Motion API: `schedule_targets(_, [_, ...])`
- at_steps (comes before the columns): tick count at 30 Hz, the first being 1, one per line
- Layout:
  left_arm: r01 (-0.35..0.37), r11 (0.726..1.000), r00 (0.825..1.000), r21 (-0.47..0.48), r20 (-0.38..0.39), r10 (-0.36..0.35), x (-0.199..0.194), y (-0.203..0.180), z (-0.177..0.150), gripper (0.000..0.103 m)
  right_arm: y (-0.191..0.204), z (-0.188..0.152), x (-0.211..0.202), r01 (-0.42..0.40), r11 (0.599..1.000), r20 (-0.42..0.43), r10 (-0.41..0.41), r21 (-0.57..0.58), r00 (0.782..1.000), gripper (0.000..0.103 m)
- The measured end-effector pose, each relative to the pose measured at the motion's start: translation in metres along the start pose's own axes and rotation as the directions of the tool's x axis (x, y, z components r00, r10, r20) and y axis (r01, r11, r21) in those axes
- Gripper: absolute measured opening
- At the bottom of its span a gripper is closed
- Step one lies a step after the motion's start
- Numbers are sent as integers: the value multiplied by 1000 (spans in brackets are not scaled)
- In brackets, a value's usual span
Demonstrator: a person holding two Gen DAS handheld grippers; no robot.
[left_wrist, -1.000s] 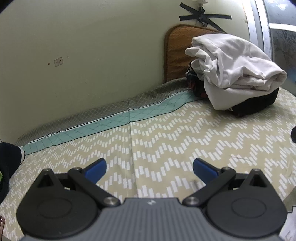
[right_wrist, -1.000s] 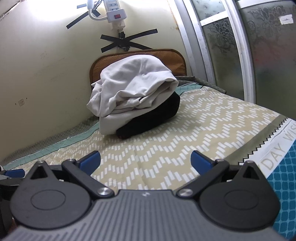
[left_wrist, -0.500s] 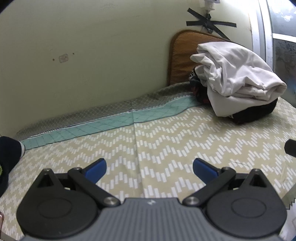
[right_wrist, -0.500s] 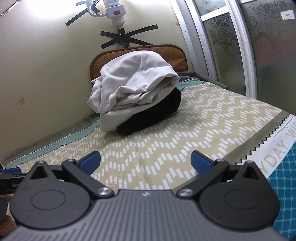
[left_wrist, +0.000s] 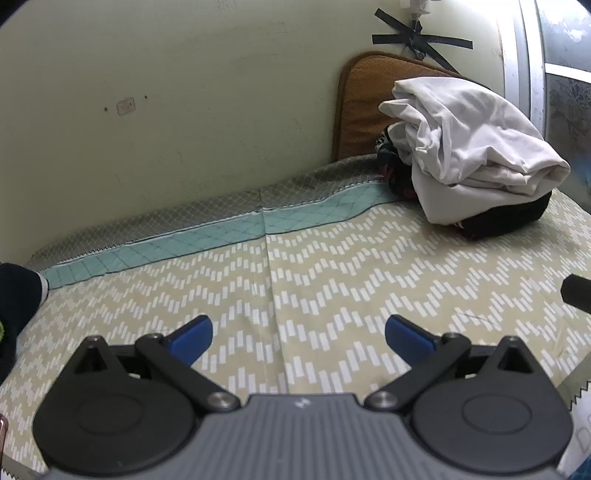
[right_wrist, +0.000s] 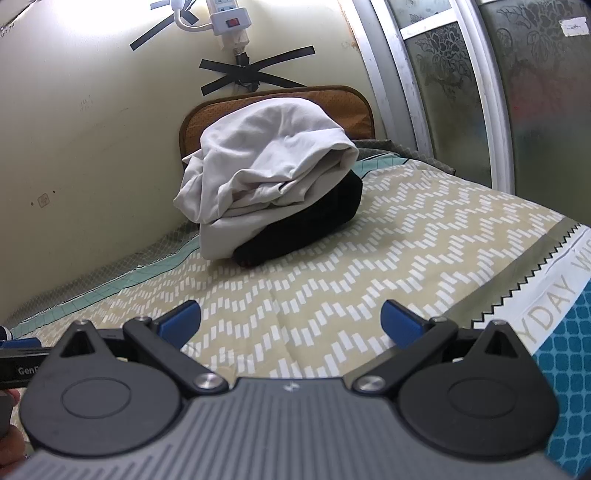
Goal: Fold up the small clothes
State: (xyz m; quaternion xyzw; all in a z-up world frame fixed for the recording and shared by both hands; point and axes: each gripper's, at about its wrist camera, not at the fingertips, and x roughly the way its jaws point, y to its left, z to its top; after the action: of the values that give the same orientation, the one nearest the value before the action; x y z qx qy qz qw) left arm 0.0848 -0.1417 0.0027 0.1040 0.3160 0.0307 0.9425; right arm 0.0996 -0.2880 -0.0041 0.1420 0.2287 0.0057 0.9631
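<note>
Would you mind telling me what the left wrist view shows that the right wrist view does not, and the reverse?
Only the left wrist view shows a dark garment at the left edge and patterned dark fabric tucked behind the pile. Only the right wrist view shows a power strip on the wall, frosted glass doors and a blue sheet with lettering. Both show the white cloth piled on a black garment, the brown cushion, the chevron bedsheet, and an open, empty gripper: left gripper, right gripper.
</note>
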Motion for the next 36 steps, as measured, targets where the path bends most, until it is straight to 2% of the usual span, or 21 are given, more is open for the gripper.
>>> schedule_targets(36, [-17,1000,999,25,-32,18,7,-1,-4,103,2,-1,2,-9,1000,-15,9,-2,1000,103])
